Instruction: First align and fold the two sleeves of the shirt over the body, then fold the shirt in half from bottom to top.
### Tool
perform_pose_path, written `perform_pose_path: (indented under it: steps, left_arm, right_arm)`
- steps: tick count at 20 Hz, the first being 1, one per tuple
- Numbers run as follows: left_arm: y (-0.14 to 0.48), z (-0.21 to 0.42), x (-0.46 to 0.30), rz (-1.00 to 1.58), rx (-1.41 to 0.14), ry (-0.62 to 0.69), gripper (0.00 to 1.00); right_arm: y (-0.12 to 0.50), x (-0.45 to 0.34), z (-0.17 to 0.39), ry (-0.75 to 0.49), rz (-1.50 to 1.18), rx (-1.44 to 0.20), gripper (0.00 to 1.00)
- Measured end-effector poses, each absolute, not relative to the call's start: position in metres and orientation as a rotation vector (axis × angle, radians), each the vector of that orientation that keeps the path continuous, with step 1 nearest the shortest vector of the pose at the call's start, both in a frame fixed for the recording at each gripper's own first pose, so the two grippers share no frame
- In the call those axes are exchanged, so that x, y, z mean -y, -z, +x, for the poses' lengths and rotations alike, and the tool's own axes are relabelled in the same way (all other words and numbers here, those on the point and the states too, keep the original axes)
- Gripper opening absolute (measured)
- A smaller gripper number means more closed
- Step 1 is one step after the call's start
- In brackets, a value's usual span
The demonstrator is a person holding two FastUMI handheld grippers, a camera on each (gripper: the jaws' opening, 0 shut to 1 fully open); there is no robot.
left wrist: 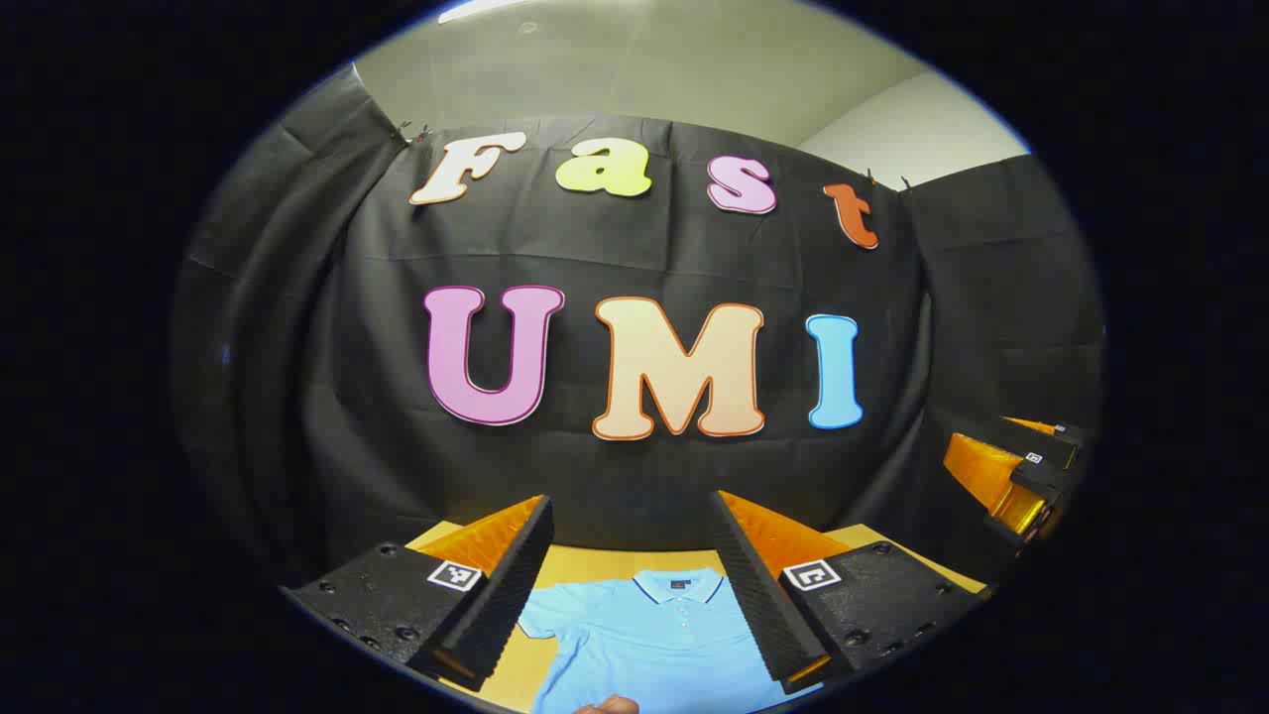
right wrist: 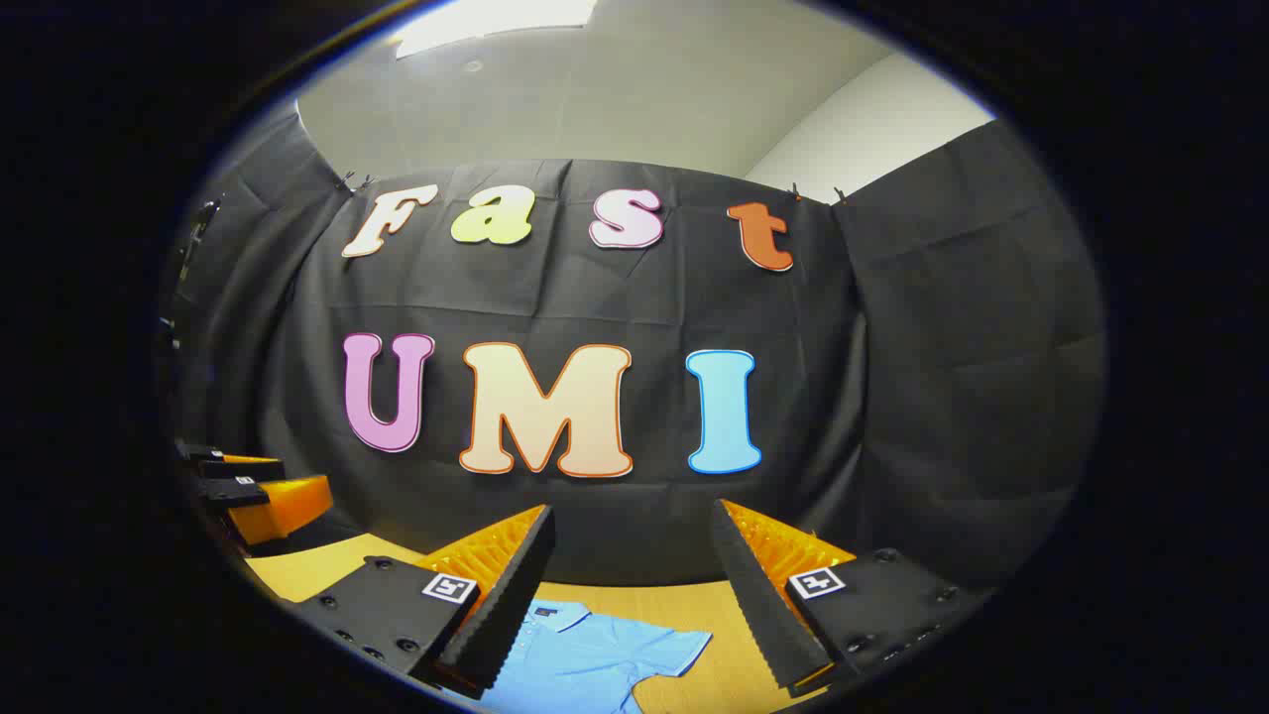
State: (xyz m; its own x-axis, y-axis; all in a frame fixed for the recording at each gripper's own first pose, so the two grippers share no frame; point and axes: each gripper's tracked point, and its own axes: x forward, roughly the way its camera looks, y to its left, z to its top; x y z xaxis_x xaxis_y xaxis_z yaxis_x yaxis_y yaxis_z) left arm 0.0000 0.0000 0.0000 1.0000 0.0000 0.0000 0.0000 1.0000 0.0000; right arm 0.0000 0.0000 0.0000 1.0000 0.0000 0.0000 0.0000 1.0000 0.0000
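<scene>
Black cloth walls close the booth behind a yellow table (left wrist: pixel 585 565). From the left gripper view, my left gripper (left wrist: pixel 634 595) hangs above it, fingers spread wide, gripping nothing; the blue shirt (left wrist: pixel 654 635) lies flat between them, its hem cut off. From the right gripper view, my right gripper (right wrist: pixel 630 605) hangs equally wide apart, one sleeve (right wrist: pixel 654 650) showing below, bare tabletop beside it.
</scene>
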Motion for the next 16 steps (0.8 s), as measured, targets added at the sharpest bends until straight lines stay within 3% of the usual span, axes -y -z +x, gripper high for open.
perform_pose_path:
  steps: [16]
  left_arm:
    - [-0.006, 0.008, -0.001, 0.018, 0.003, 0.006, 0.94]
  right_arm:
    - [0.004, 0.011, 0.008, 0.017, -0.004, -0.015, 0.98]
